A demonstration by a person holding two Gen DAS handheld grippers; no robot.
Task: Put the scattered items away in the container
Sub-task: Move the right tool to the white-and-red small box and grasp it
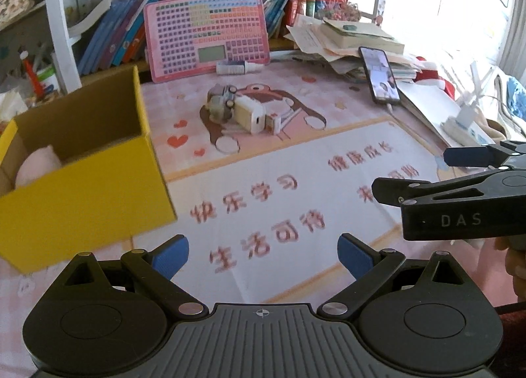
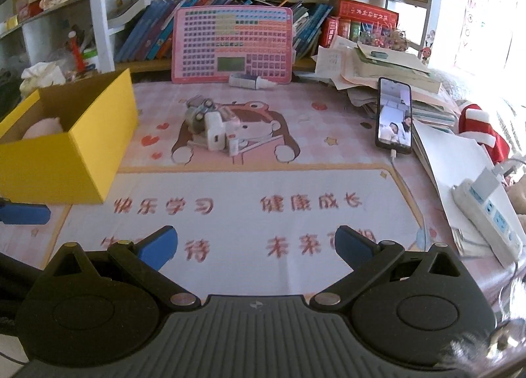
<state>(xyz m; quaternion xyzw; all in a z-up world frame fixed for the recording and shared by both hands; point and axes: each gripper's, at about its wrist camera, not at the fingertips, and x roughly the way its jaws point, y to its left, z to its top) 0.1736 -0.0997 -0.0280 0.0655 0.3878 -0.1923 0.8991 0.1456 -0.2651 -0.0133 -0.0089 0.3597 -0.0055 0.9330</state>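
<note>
Yellow box: sits left on the counter, something pink already inside.
Clutter: toy car, white charger huddled mid-mat, touching.
Approach: I'd take the charger first, squarely by its flat sides.
Left gripper: fingers wide, empty, hovering low.
Right gripper: wide, empty, level alongside.

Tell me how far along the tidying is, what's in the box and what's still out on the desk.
Done: one pink item already lies inside the yellow box. In hand: nothing; the left gripper and the right gripper are both open and empty above the mat. Left: the cluster mid-mat, a toy car, a white charger and a small box beside it.
</note>
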